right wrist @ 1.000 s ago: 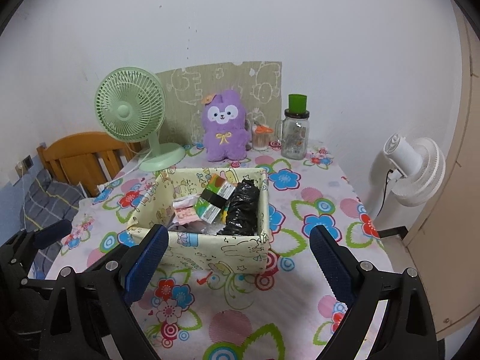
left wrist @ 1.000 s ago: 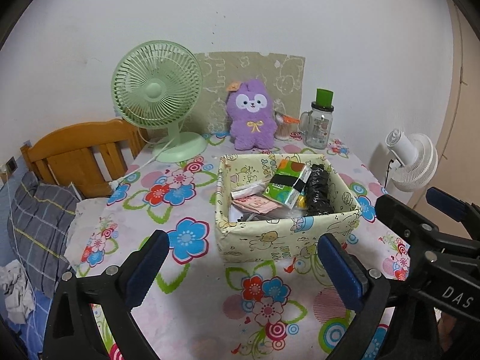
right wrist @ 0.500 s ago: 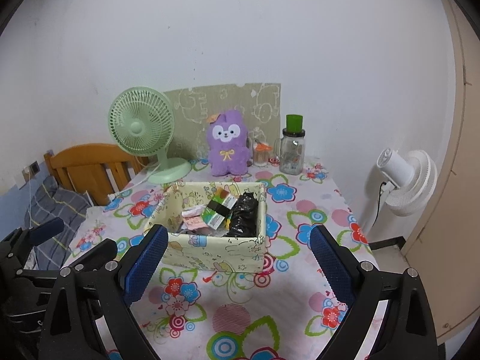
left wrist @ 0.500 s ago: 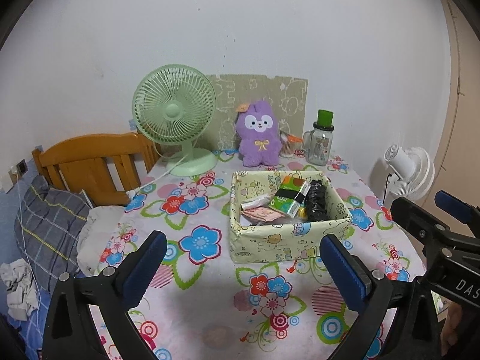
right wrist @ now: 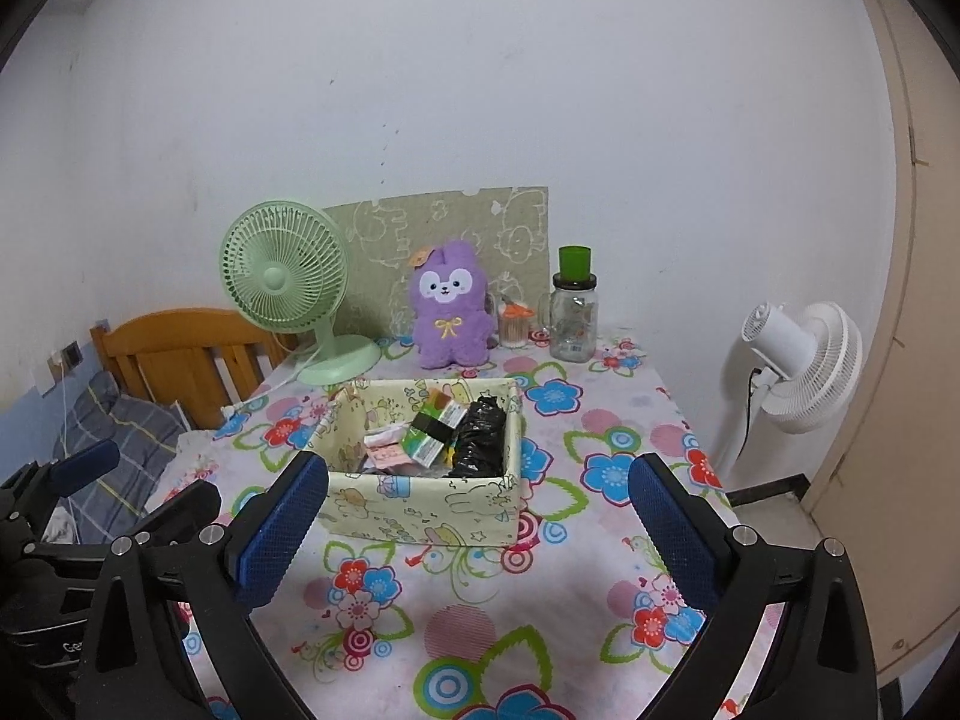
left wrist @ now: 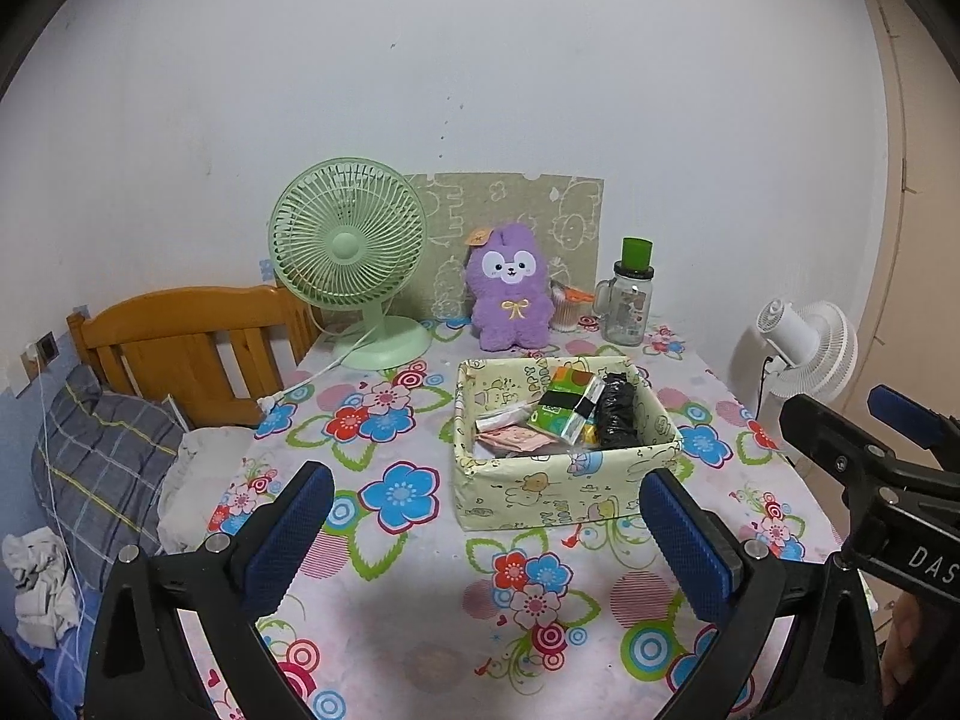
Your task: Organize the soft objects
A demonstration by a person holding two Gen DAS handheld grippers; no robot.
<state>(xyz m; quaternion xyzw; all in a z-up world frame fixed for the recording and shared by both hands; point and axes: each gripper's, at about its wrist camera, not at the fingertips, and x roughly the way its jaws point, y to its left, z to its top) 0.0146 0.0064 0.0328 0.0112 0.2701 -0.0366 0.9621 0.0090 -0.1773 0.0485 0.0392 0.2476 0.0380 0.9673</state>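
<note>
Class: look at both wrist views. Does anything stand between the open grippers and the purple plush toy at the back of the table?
Yes: the storage box sits mid-table, directly before the purple plush toy.

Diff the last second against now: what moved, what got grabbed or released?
Both grippers, left gripper and right gripper, pulled back from the box, which looks smaller in both views. The right's jaws have just been opening, nothing between them. Nothing grabbed or released. Box, plush and green fan stayed put.

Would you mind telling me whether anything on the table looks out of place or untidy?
The purple plush toy stands outside the storage box, against the back board; the box's contents lie jumbled.
</note>
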